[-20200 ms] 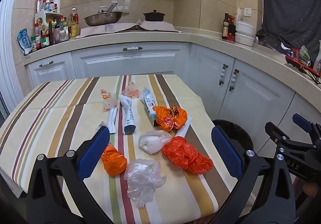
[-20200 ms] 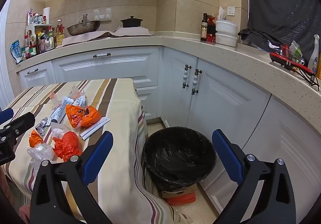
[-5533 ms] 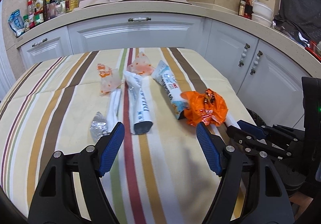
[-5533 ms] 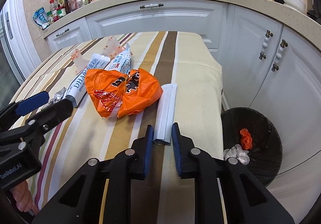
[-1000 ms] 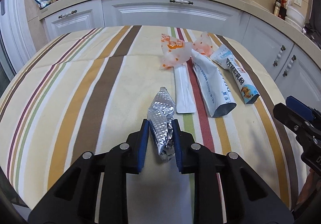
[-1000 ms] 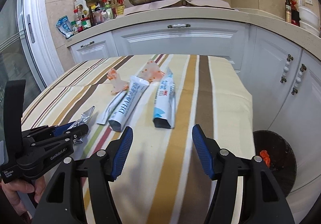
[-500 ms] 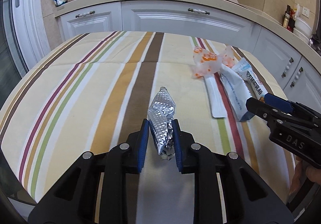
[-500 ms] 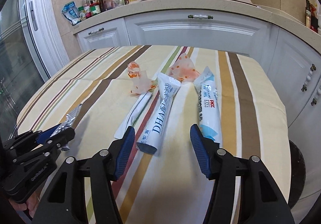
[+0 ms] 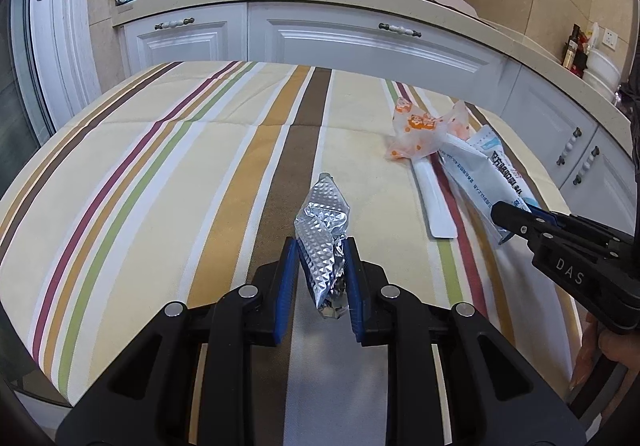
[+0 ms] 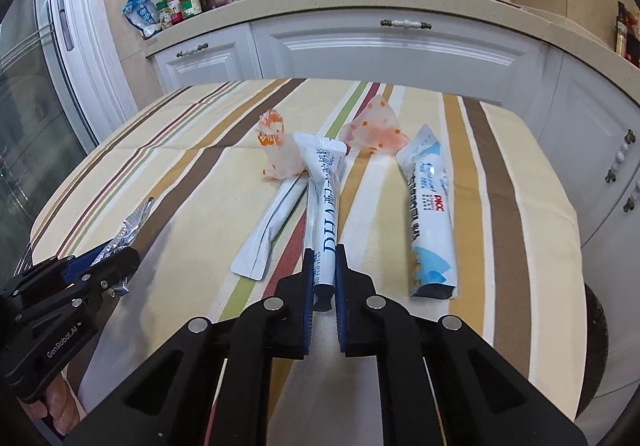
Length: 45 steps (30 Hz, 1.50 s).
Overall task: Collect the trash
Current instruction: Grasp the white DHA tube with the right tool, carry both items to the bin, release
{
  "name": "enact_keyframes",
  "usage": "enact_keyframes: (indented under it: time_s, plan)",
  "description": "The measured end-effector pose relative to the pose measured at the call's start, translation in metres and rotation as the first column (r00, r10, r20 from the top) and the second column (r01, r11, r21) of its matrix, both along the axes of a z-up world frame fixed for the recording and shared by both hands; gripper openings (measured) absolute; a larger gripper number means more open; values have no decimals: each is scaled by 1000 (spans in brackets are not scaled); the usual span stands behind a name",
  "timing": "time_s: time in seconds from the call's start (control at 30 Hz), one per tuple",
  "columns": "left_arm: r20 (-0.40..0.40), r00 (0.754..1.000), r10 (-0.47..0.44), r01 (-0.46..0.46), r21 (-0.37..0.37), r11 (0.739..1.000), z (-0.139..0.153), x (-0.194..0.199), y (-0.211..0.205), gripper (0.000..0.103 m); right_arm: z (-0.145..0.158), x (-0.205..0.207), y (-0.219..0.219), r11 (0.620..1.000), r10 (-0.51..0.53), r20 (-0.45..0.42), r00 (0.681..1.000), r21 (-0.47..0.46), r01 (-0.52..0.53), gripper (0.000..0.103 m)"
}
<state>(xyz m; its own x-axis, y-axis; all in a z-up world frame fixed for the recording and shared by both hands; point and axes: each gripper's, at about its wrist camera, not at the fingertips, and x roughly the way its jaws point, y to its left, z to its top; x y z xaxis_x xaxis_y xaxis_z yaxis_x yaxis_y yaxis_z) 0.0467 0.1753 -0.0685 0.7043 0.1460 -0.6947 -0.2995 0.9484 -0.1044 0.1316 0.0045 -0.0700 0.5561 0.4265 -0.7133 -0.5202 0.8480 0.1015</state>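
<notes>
Both grippers loaded, carry to bin pending. My left gripper (image 9: 320, 266) pinches a crumpled silver embossed foil wrapper (image 9: 322, 230), held above the striped cloth-covered counter (image 9: 160, 174). My right gripper (image 10: 322, 278) has just been closing and now pinches the near end of a long white tube-shaped sachet with blue lettering (image 10: 326, 206), which lies flat on the counter, pointing toward 12 o'clock. Left on the counter: a flat white sachet (image 10: 272, 222) at 11 o'clock of the right gripper, a white-and-blue pouch (image 10: 430, 218) at 1 o'clock, and two orange-dotted clear wrappers (image 10: 374, 134) beyond. I judge the next move is to lift the tube clear and swing both pieces to the black bin (image 10: 596, 334), at 3 o'clock past the counter's edge.
</notes>
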Motion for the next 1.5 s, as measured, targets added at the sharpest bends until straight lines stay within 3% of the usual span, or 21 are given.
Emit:
enact_keyframes:
  time_s: [0.33,0.63,0.87,1.2,1.5]
  plan:
    - [56,997,-50,50,7,999,22,-7,-29,23,28,-23,-41,998,-49,90,995,41,45,9]
    - [98,977,-191,191,9,982,40,5,-94,23,48,-39,-118,979,-201,169,965,60,194,9]
    - [109,923,-370,371,14,929,44,24,-180,23,42,-46,-197,932,-361,174,916,64,356,9]
    - [63,847,-528,527,35,849,30,63,-292,23,15,-44,-273,868,-496,140,857,63,493,9]
    - [6,821,-572,569,84,818,12,103,-354,23,-11,-25,-311,844,-537,98,838,68,532,9]
